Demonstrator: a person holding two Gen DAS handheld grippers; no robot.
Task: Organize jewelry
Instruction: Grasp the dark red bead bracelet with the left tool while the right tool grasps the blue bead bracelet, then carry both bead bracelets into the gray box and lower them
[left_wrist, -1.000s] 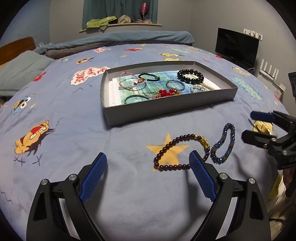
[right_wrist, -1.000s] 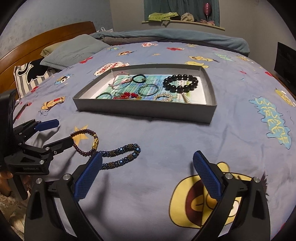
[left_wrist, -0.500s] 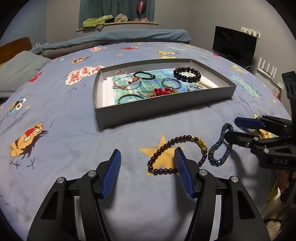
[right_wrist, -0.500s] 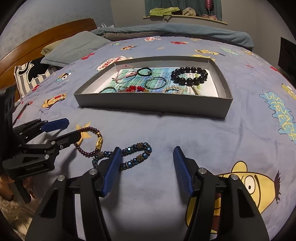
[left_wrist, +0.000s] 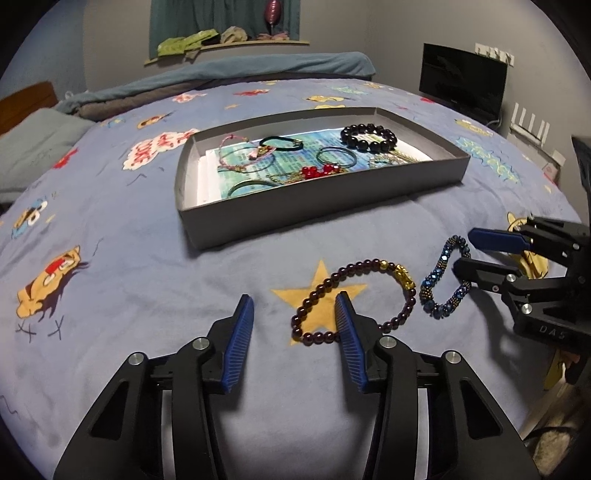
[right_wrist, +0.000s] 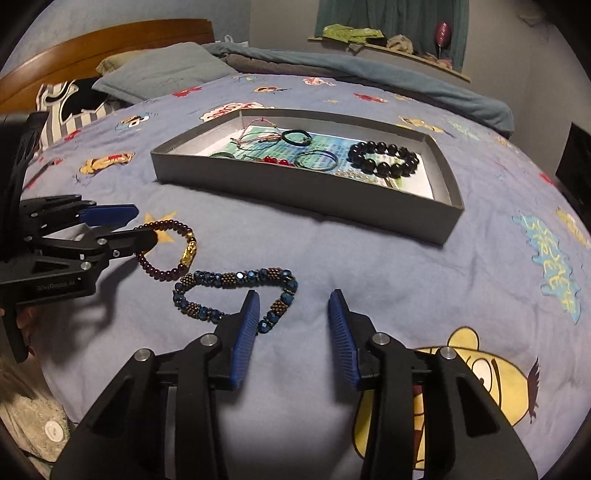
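A dark red bead bracelet (left_wrist: 364, 264) with a gold charm lies on the blue bedspread, over a yellow star. My left gripper (left_wrist: 294, 299) hangs just above its near end with the jaws closing. The bracelet's left arc sits between the pads, untouched. Beside it lies a blue and bronze beaded bracelet (right_wrist: 236, 277). My right gripper (right_wrist: 293, 295) is also closing, with that bracelet's right end between its pads and no pad pressing on it. A grey tray (left_wrist: 295, 218) further back holds a black bead bracelet (left_wrist: 369, 136), red beads (left_wrist: 317, 170) and several bands.
In each wrist view the other gripper shows at the edge: my right gripper (left_wrist: 465, 250) and my left gripper (right_wrist: 144, 224). A grey pillow (right_wrist: 162, 70) and wooden headboard (right_wrist: 110, 44) lie far left. A black screen (left_wrist: 461, 83) stands at the right wall.
Both grippers' jaws have narrowed from wide apart to about half. Each gripper has edged closer over its bracelet, and the right wrist view has tilted.
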